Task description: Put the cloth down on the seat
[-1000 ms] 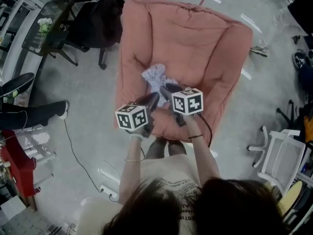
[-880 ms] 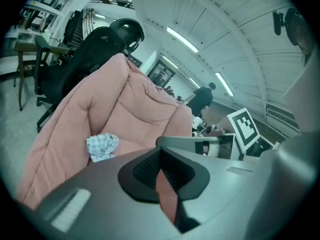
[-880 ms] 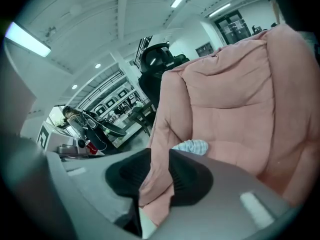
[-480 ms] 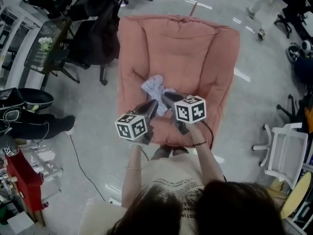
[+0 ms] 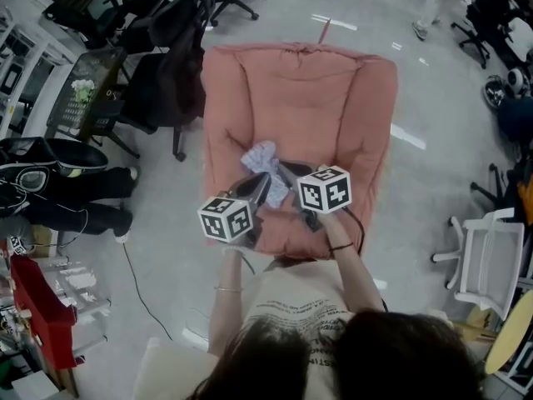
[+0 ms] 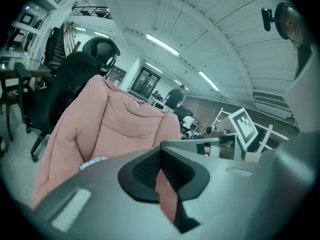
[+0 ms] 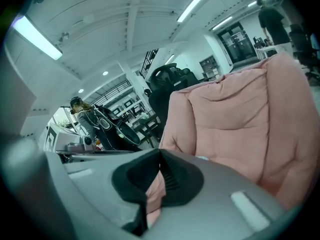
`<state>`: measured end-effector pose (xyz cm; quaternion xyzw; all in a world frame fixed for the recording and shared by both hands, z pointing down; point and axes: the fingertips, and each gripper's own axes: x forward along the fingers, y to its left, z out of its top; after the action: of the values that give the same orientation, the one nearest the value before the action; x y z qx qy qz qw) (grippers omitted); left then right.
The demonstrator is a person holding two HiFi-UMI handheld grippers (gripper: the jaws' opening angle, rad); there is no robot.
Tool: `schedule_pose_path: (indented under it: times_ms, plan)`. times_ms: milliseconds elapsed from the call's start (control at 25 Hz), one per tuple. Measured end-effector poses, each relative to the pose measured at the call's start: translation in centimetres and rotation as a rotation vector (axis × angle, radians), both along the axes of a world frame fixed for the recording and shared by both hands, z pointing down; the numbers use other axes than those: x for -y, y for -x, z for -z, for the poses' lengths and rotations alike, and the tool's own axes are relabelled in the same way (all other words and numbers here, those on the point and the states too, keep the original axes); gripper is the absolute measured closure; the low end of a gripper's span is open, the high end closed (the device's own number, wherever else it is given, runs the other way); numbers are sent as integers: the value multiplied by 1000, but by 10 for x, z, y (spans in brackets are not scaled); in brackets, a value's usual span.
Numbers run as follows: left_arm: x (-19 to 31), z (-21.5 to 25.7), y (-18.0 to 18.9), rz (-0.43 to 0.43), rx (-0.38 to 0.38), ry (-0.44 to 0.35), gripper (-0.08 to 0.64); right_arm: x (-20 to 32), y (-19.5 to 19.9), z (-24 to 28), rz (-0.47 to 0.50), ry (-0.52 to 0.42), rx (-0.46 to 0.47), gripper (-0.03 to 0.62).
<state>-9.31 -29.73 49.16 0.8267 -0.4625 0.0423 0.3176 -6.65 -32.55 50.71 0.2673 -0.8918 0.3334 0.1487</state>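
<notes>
Fingers of the left gripper (image 6: 161, 149): tips together, only a sliver of pink seat showing in the gap behind them, nothing held. Fingers of the right gripper (image 7: 160, 151): have just been closing and now meet at the tips, nothing between them. Cloth (image 5: 260, 155): pale, patterned and crumpled, lying loose on the seat (image 5: 333, 198) of the pink chair (image 5: 333, 98), left of the seat's middle, well clear of its front edge and short of the backrest. It is bunched into a heap with no long axis that can be read. Relation: in the head view both grippers hang over the seat's front half, tips angled in toward each other, and the cloth lies just beyond the tips, toward the backrest. The left tips point almost straight at it, while the right tips sit a little to its right; neither is clearly the nearer. From each gripper's own view only a small edge of the cloth peeks over the gripper body, low in the frame, so both appear raised clear of it and not touching. Status, as judged: cloth set down and free of both grippers; the placing looks done.
</notes>
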Motion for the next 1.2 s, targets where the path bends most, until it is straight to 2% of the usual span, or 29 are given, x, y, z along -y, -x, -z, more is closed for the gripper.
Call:
schedule_pose_path:
  times_ms: [280,1200]
  plan:
    - [-4,13,-8,-20,27,-32,554,-2,-4,19,10,-38,24,589]
    - [2,52,-3,10,71,-196,554,0,7,67,63,-218,82,591]
